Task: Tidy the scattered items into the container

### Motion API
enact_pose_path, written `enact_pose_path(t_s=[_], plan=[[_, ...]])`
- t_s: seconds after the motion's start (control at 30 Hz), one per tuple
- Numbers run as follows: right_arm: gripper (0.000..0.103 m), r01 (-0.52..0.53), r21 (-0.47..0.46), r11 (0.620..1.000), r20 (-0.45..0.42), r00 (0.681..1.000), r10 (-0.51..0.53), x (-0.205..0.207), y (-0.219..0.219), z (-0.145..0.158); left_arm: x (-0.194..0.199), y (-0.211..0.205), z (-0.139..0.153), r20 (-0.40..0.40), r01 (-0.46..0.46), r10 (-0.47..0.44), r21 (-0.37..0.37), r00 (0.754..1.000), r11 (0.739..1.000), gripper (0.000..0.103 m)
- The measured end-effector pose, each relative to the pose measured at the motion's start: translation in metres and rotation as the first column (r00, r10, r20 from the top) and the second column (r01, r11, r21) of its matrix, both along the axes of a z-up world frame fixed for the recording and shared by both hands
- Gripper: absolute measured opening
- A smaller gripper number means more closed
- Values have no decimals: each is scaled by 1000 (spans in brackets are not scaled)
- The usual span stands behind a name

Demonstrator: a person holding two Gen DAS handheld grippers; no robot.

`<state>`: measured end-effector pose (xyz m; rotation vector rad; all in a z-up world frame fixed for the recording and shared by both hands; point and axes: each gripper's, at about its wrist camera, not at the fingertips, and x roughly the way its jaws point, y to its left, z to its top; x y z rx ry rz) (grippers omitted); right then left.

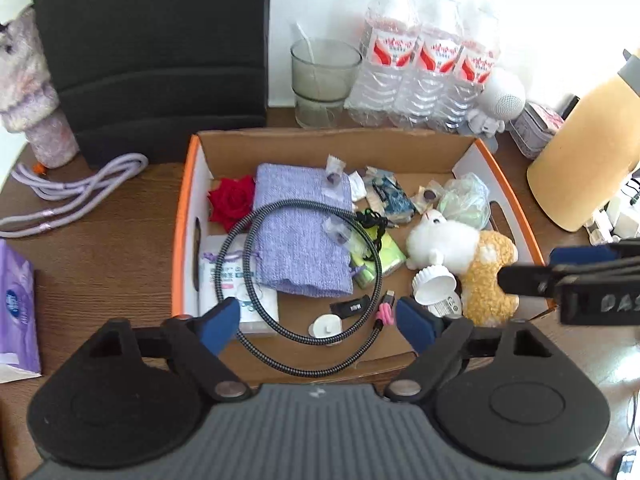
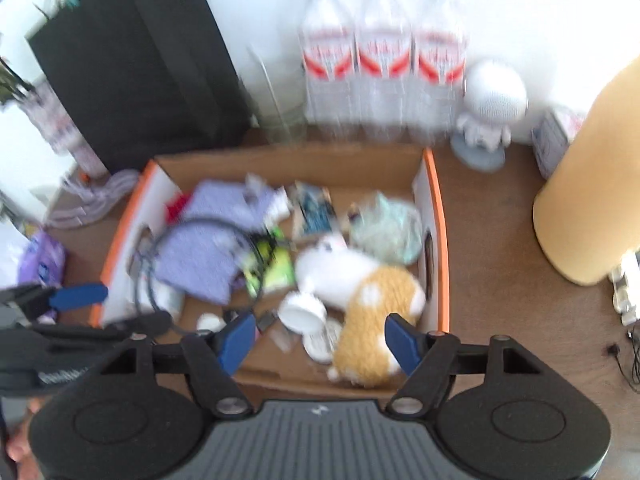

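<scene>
Both the left hand-held gripper (image 1: 316,320) and right hand-held gripper (image 2: 320,338) are held wide and empty above the orange-rimmed cardboard box (image 1: 182,216). The lilac coiled cord (image 1: 76,188) lies outside on the brown wooden surface (image 1: 120,248); judged light and limp, best pinched at its bunched loops.

Right gripper (image 2: 320,340) jaws spread, empty, above plush toy (image 2: 360,300) in box (image 2: 436,216).

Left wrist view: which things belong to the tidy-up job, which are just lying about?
Job:
cardboard box
braided cable
purple pouch
red rose
plush toy
left tongs, open
right tongs, open

Lying about:
water bottles
glass
lilac cord
tissue pack
</scene>
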<state>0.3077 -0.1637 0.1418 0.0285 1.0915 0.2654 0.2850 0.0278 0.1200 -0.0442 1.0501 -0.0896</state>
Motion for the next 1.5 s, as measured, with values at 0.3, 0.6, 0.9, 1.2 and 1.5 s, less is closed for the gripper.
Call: enact_pose_path(t_s=[0.3, 0.6, 0.9, 1.2, 1.5], plan=[[83, 33, 90, 995, 585, 807, -80, -95, -8, -19, -86, -1, -4, 531, -111, 102, -15, 841, 994, 103], [84, 39, 74, 996, 617, 783, -76, -112, -5, -69, -103, 3, -40, 586, -106, 116, -51, 802, 993, 103], [86, -17, 131, 991, 582, 811, -63, -223, -31, -58, -231, 10, -30, 582, -27, 39, -29, 812, 999, 103], [90, 70, 96, 993, 496, 861, -109, -354, -55, -98, -344, 32, -74, 481, -126, 124, -28, 868, 992, 103], [90, 59, 73, 996, 408, 909, -84, -291, -25, -133, -276, 5, -109, 366, -120, 105, 18, 925, 993, 103]])
